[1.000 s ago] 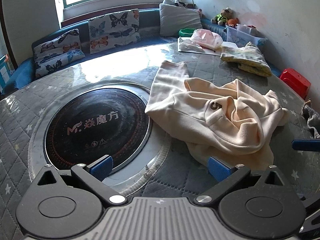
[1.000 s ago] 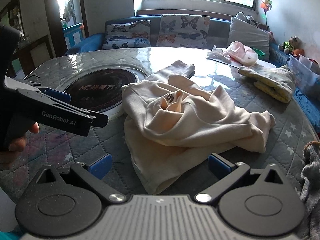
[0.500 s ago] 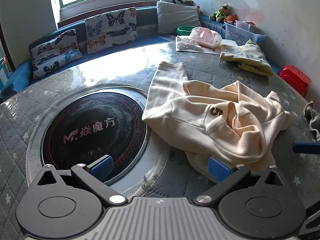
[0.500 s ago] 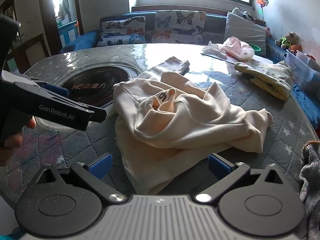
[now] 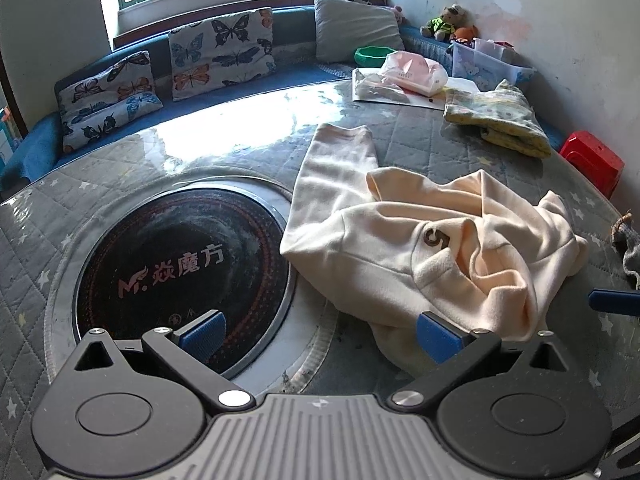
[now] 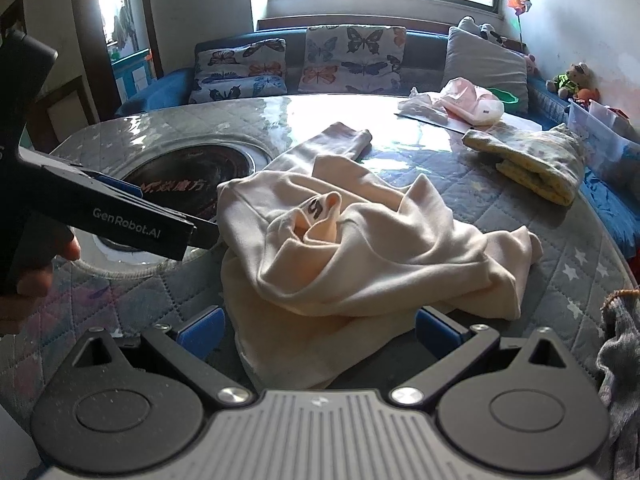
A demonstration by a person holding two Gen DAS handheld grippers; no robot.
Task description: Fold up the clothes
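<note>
A crumpled cream sweatshirt point(image 5: 440, 248) lies unfolded on the quilted round table point(image 5: 420, 140), while the left gripper point(image 5: 318, 332) and right gripper point(image 6: 318, 330), both spread apart and empty, hover at its near hem, seemingly poised to grab.

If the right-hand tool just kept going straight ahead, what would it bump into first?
Most likely the crumpled cream sweatshirt. The right tool is open, and the garment's near hem lies directly between its blue fingertips on the quilted table. Depth is hard to judge, so it might skim over the hem first.
</note>
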